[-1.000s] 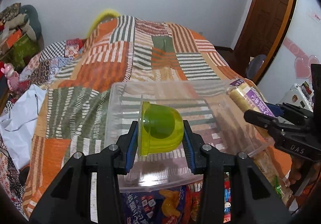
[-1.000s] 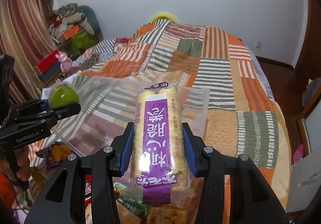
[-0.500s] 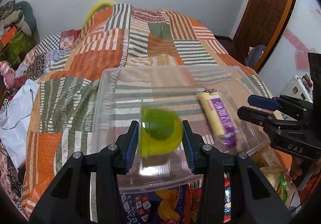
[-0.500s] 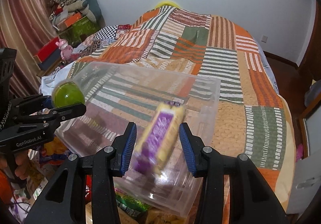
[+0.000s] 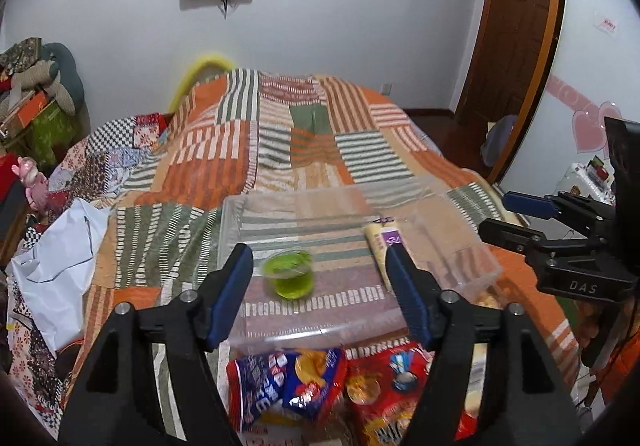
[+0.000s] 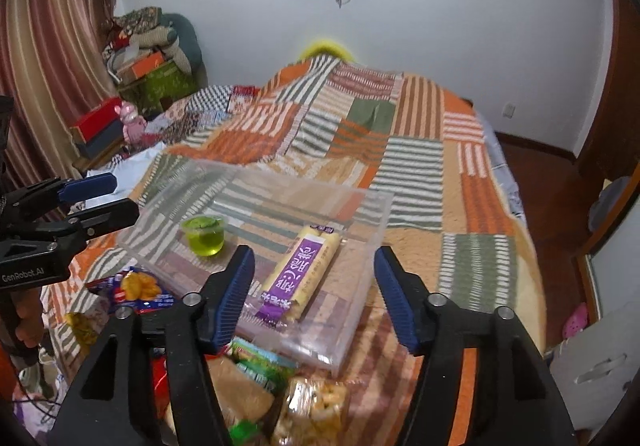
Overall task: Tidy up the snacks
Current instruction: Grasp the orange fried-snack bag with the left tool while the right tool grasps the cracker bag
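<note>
Left gripper (image 5: 320, 278): fingers spread wide, blue pads (image 5: 230, 296) clear of everything, nothing between them. It sits low centre of the left wrist frame, over the near wall of the clear plastic bin (image 5: 472, 242).

Right gripper (image 6: 314, 288): also wide apart, holding nothing. Low centre of the right wrist frame, above the bin's near corner.

Green jelly cup (image 5: 289, 275) stands upright on the bin floor, centre-left of the left frame, foil lid up; slightly blurred there, so lid detail is unclear. The right view shows it sharper.

Purple-labelled wafer roll pack (image 6: 302, 274) lies flat in the bin, centre of the right frame, running diagonally, well apart from the cup. In the left view its near end is hidden behind the right-hand pad.

Bin rests on the patchwork bedspread (image 5: 248, 150). Below it, bottom of the frames: loose snack bags, a blue chip bag (image 5: 280, 382) and a red snack bag (image 5: 384, 390), touching the bin's near edge as far as I can tell.
</note>
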A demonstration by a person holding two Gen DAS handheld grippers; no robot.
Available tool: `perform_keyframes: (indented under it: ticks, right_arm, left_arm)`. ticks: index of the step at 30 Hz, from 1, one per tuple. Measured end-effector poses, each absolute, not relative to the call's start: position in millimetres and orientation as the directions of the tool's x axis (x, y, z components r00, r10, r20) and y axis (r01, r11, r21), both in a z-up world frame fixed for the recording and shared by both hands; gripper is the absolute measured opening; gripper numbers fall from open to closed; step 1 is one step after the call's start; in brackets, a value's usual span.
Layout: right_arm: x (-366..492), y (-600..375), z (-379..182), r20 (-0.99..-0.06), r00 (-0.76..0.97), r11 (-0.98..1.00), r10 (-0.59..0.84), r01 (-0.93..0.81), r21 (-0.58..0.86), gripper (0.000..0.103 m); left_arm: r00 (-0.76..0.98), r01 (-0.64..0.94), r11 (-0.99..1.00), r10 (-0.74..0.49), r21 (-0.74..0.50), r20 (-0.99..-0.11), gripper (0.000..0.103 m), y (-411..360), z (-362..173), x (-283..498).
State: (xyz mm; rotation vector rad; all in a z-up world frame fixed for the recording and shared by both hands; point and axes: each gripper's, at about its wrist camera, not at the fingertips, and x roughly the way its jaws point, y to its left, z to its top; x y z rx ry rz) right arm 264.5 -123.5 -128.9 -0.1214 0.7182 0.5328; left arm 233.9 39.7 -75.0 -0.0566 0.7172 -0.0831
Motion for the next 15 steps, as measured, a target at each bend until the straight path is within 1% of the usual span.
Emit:
perform_keyframes:
  ticks: [2, 4, 7, 11, 15]
  right_arm:
    - [254.3, -127.3, -122.3, -0.638, 0.644, 0.863, 0.422, -0.501, 0.066, 0.060]
    - [244.6, -132.9, -117.1, -0.624, 0.654, 0.863, 0.429, -0.500, 0.069, 0.066]
    - [228.0, -141.9, -110.4, -0.601, 0.667, 0.864, 0.441, -0.497, 0.082, 0.069]
    - [204.7, -150.8, -106.6, -0.581, 0.683, 0.866, 0.444, -0.493, 0.082, 0.072]
    - [180.6, -157.5, -107.9, -0.569, 0.694, 0.869, 0.441, -0.489, 0.076, 0.077]
  left_arm:
    - [0.760, 0.053, 0.996, -0.085, -0.069, -0.644, 0.072, 37.9, -69.1, 222.7]
    - [0.765, 0.048, 0.997, -0.078, -0.064, -0.639, 0.080, 37.2, -65.5, 211.5]
    - [0.773, 0.036, 0.997, -0.068, -0.063, -0.631, 0.087, 37.6, -61.8, 190.1]
    - [0.768, 0.022, 0.997, -0.066, -0.076, -0.637, 0.090, 37.1, -62.8, 165.2]
    - [0.759, 0.011, 0.996, -0.069, -0.093, -0.647, 0.092, 36.5, -68.3, 143.5]
